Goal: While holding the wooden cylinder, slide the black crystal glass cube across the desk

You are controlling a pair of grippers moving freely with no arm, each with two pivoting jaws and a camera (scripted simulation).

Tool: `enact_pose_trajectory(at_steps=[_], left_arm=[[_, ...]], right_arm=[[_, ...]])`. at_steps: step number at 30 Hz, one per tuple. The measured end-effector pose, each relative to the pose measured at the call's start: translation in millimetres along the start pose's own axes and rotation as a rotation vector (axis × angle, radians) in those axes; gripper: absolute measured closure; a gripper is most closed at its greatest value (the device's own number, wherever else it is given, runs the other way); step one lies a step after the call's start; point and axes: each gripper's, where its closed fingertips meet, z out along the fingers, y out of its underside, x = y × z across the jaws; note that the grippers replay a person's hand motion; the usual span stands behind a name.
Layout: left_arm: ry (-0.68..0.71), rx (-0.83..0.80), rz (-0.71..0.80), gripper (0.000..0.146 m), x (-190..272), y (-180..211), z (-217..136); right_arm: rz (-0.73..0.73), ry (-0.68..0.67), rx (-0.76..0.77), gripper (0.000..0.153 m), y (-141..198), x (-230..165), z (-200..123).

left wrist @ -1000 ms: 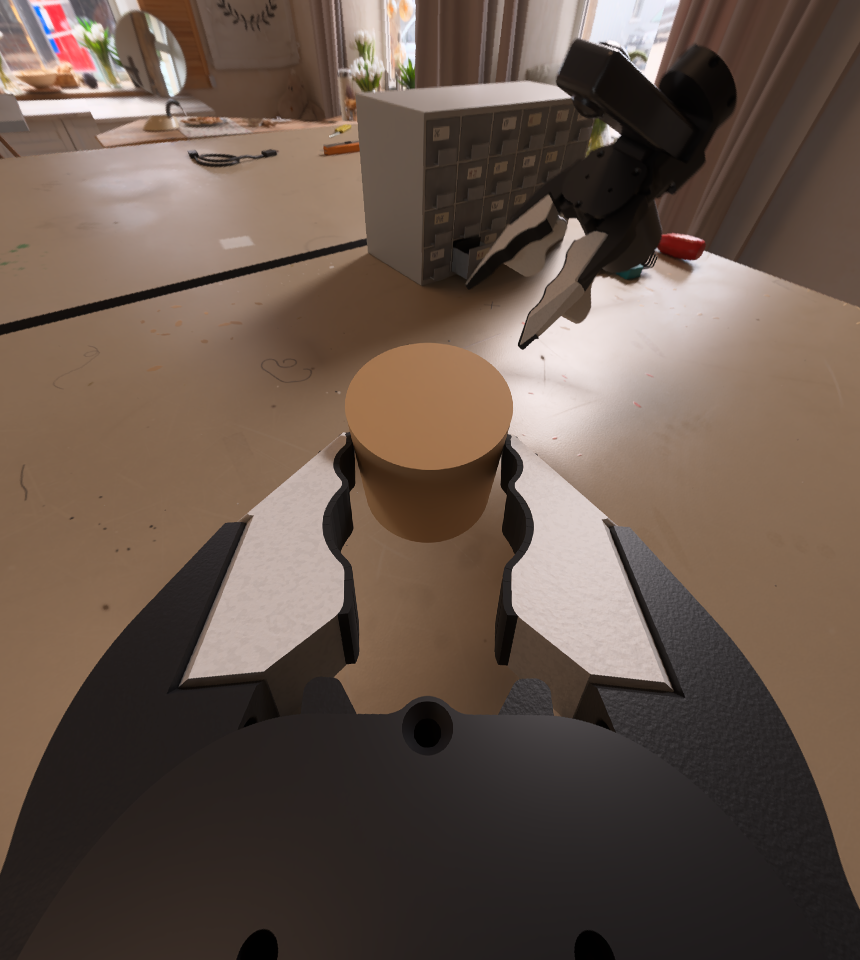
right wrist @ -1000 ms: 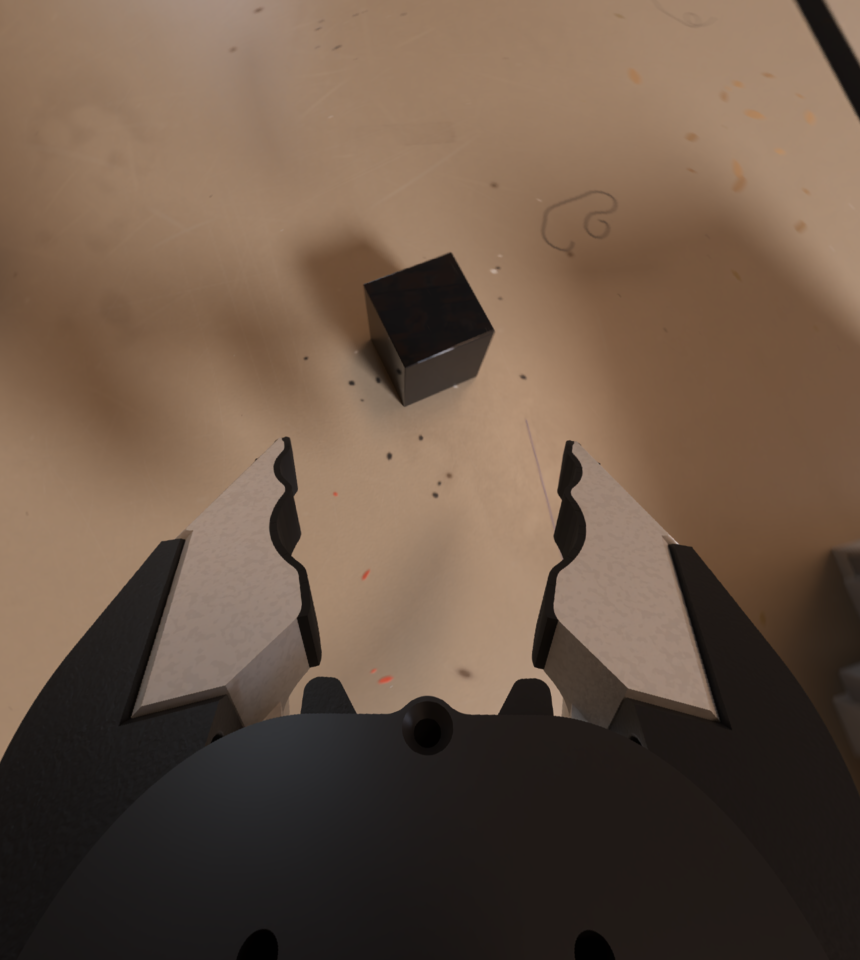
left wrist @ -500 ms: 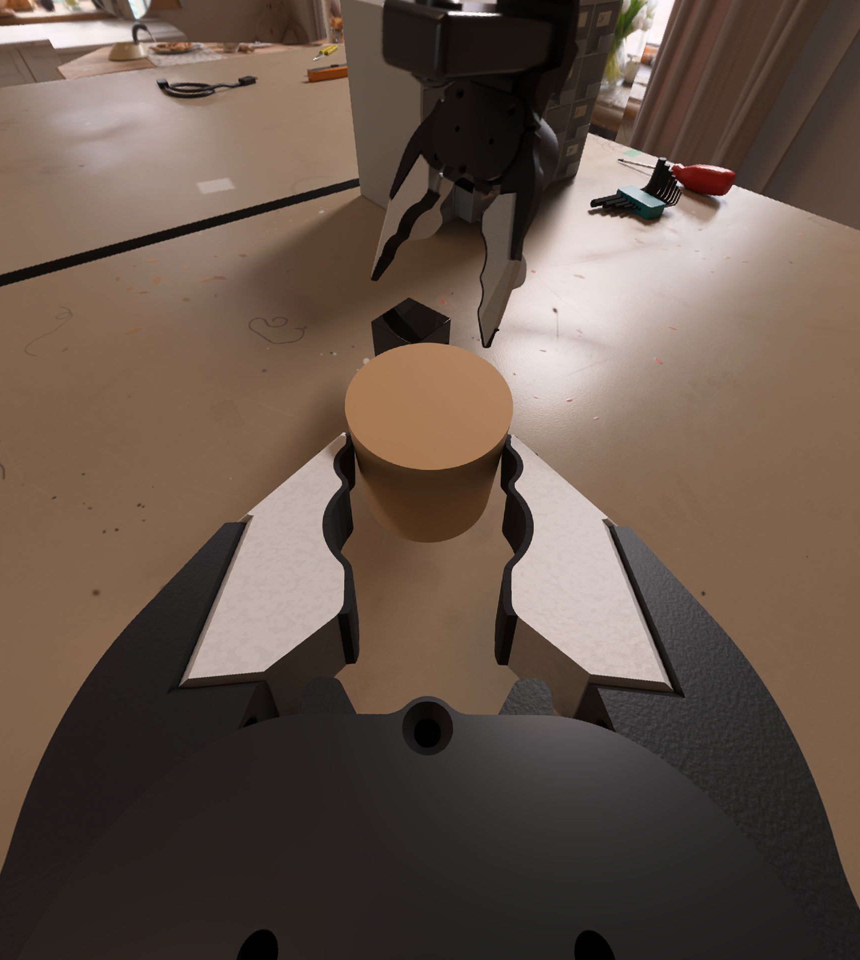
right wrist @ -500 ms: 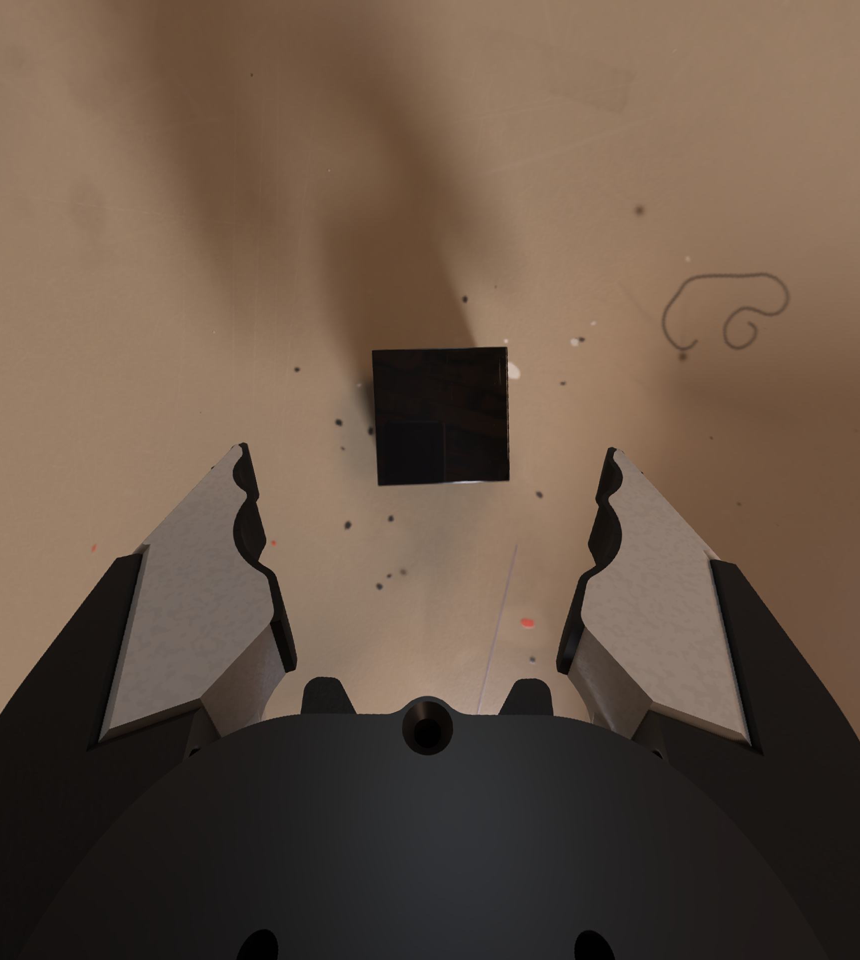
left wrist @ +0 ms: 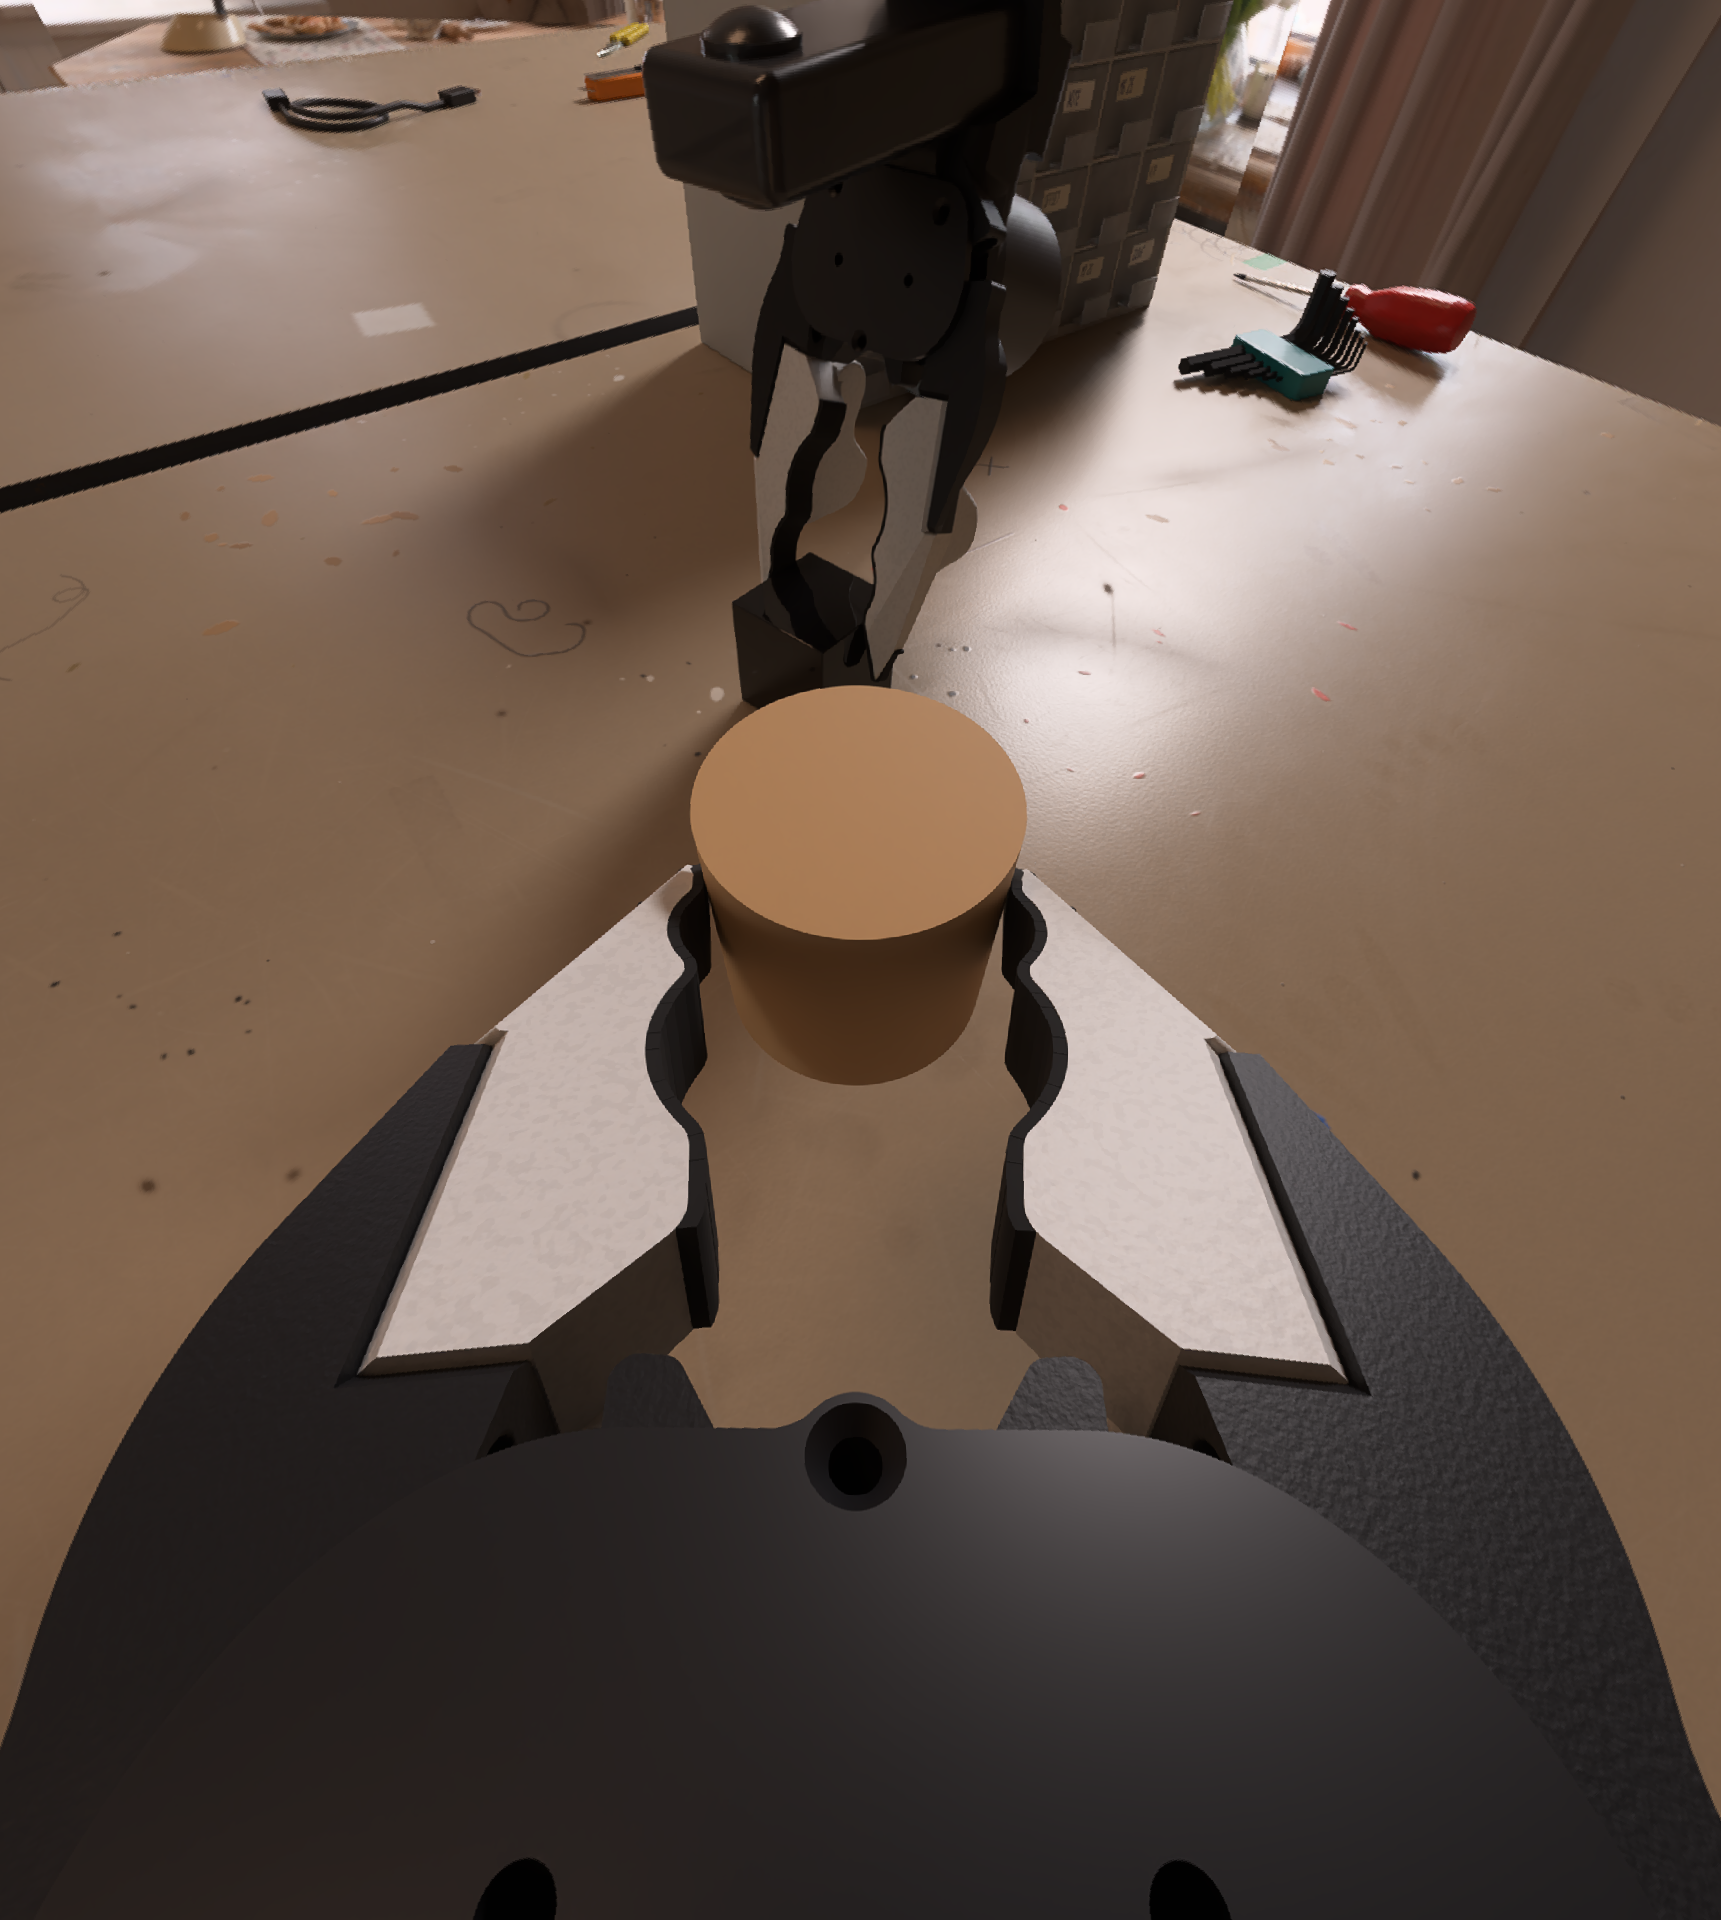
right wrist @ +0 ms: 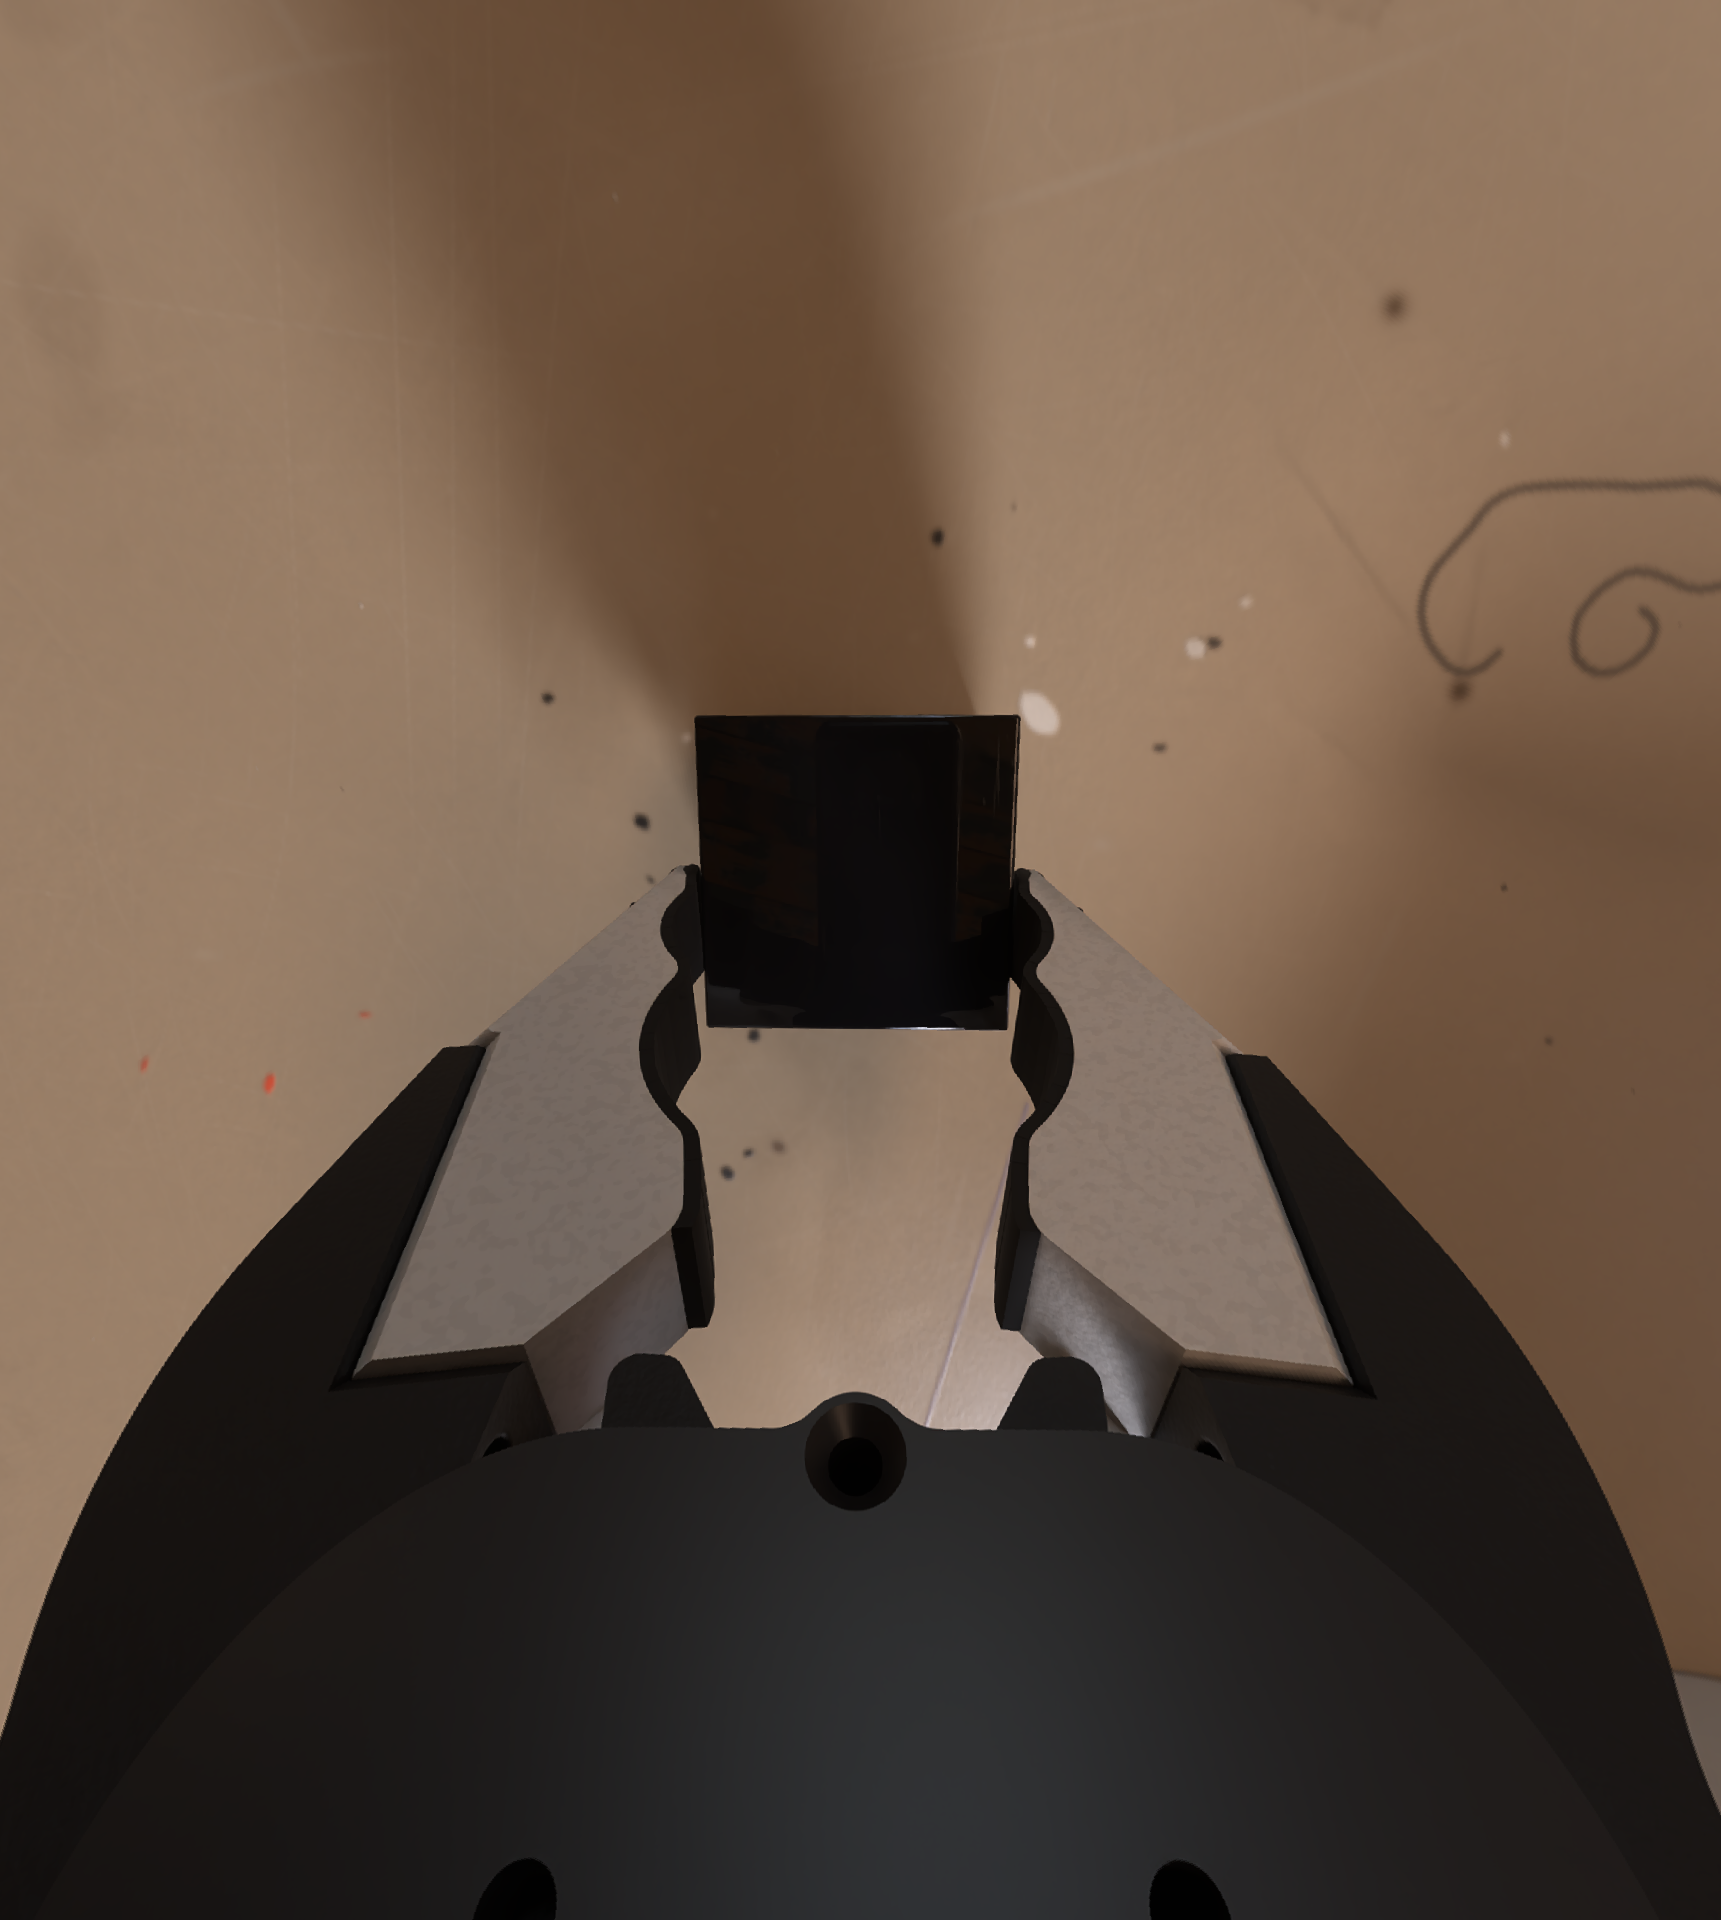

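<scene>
My left gripper (left wrist: 856, 914) is shut on the wooden cylinder (left wrist: 856, 883), a tan upright plug held above the desk. Just beyond it the black glass cube (left wrist: 773, 655) sits on the desk, partly hidden by the cylinder. My right gripper (left wrist: 840, 634) comes down from above with its fingers on either side of the cube. In the right wrist view the right gripper (right wrist: 856, 914) has closed on the black cube (right wrist: 856, 873); both fingertips touch its sides.
A grey drawer cabinet (left wrist: 1105, 208) stands behind the right gripper. A hex key set (left wrist: 1271, 358) and a red-handled screwdriver (left wrist: 1407, 317) lie at the right. A black cable (left wrist: 347, 104) lies far left. A black seam (left wrist: 295, 436) crosses the desk.
The right gripper swung in from the right, came down over the cube and closed its fingers on the cube's sides. The left gripper kept holding the cylinder and tilted downward.
</scene>
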Motion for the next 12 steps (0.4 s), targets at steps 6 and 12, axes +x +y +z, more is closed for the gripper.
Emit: enact_pose_trajectory(at_steps=[6,12], left_arm=[[0.006,0.001,0.004,0.089,2.5,-1.1,2.2],[0.019,-0.018,0.008,0.089,6.2,1.6,9.1]], right_arm=[[0.028,0.002,-0.036,0.093,25.9,-4.6,-14.6],[0.041,0.003,-0.064,0.093,49.4,-11.4,-18.9]])
